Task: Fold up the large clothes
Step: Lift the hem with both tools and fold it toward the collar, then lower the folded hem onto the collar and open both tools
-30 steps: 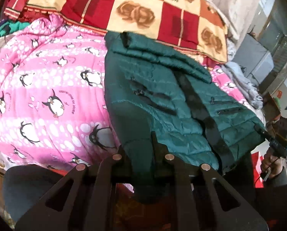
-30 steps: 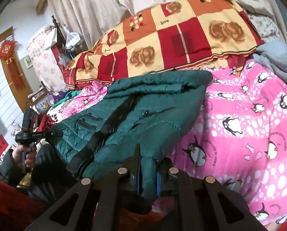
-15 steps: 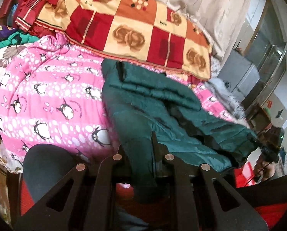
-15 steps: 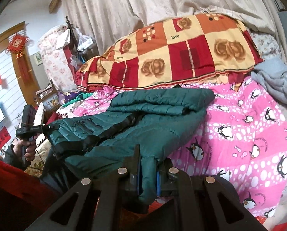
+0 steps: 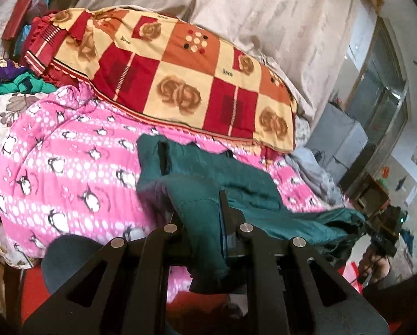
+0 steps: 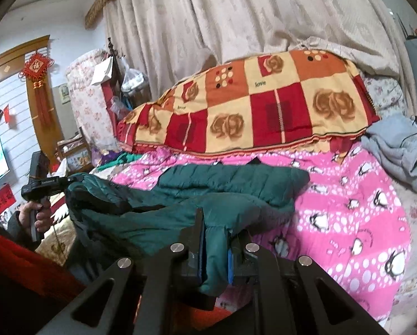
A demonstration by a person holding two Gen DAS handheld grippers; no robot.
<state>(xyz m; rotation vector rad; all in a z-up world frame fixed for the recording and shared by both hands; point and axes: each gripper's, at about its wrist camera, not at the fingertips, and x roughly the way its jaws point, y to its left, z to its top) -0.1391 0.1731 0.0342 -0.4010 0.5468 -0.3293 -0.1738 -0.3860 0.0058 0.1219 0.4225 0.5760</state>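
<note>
Both your grippers, left (image 5: 205, 223) and right (image 6: 215, 248), have their fingers clamped on the jacket (image 6: 230, 184) hem, lifted off the pink quilt (image 6: 362, 209). The slick padding could slip out if you pull unevenly, and the fold would skew. The checked blanket (image 6: 264, 111) and grey clothes (image 6: 398, 150) crowd the far side.

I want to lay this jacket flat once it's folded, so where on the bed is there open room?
Open pink penguin quilt lies between the green jacket and the grey clothes. In the left wrist view, more bare quilt runs from the jacket to the floral bedding. The back is crowded by the checkered rose blanket.
</note>
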